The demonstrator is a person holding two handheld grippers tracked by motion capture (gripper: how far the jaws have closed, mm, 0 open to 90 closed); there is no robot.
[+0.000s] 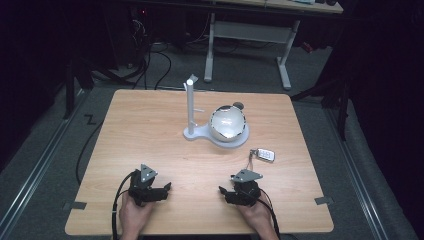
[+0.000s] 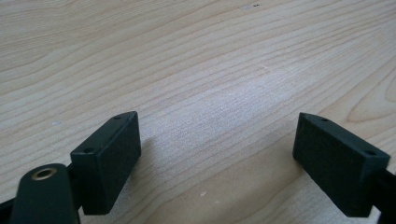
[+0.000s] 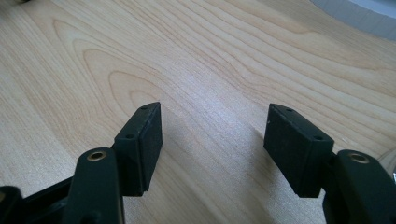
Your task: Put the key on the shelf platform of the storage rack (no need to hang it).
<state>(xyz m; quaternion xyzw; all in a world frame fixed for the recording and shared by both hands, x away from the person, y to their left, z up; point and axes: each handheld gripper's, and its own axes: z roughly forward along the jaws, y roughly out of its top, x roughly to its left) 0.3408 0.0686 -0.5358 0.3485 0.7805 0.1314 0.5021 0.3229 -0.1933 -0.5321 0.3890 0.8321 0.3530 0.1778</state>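
A person's two hands rested at the near edge of a pale wooden worktop [image 1: 150,125], each holding a black two-fingered gripper, with nothing yet picked up. The left gripper [image 1: 167,188] sat well to the near-left of the white stand [image 1: 192,131], its fingers [image 2: 107,161] spread wide over bare wood grain in the left gripper view, nothing between them. The right gripper [image 1: 222,192] lay well to the near side of the stand, its fingers [image 3: 142,147] likewise wide apart and empty in the right gripper view, with a pale curved edge, too partial to identify, at that view's top right corner. The stand itself, a flat white base with an upright post [image 1: 190,105], stood near the middle of the worktop, and a shiny silver bowl [image 1: 227,124] sat tilted on the right part of its base, its opening turned toward the person. A small key fob [image 1: 265,154] with a ring lay just to the near-right of the stand, closer to the right gripper than to the left. Judging by the layout, the work appeared to be at its very start: both grippers were well apart from the fob, the bowl and the stand, so every reach, grasp and placement seemingly remained to be done.
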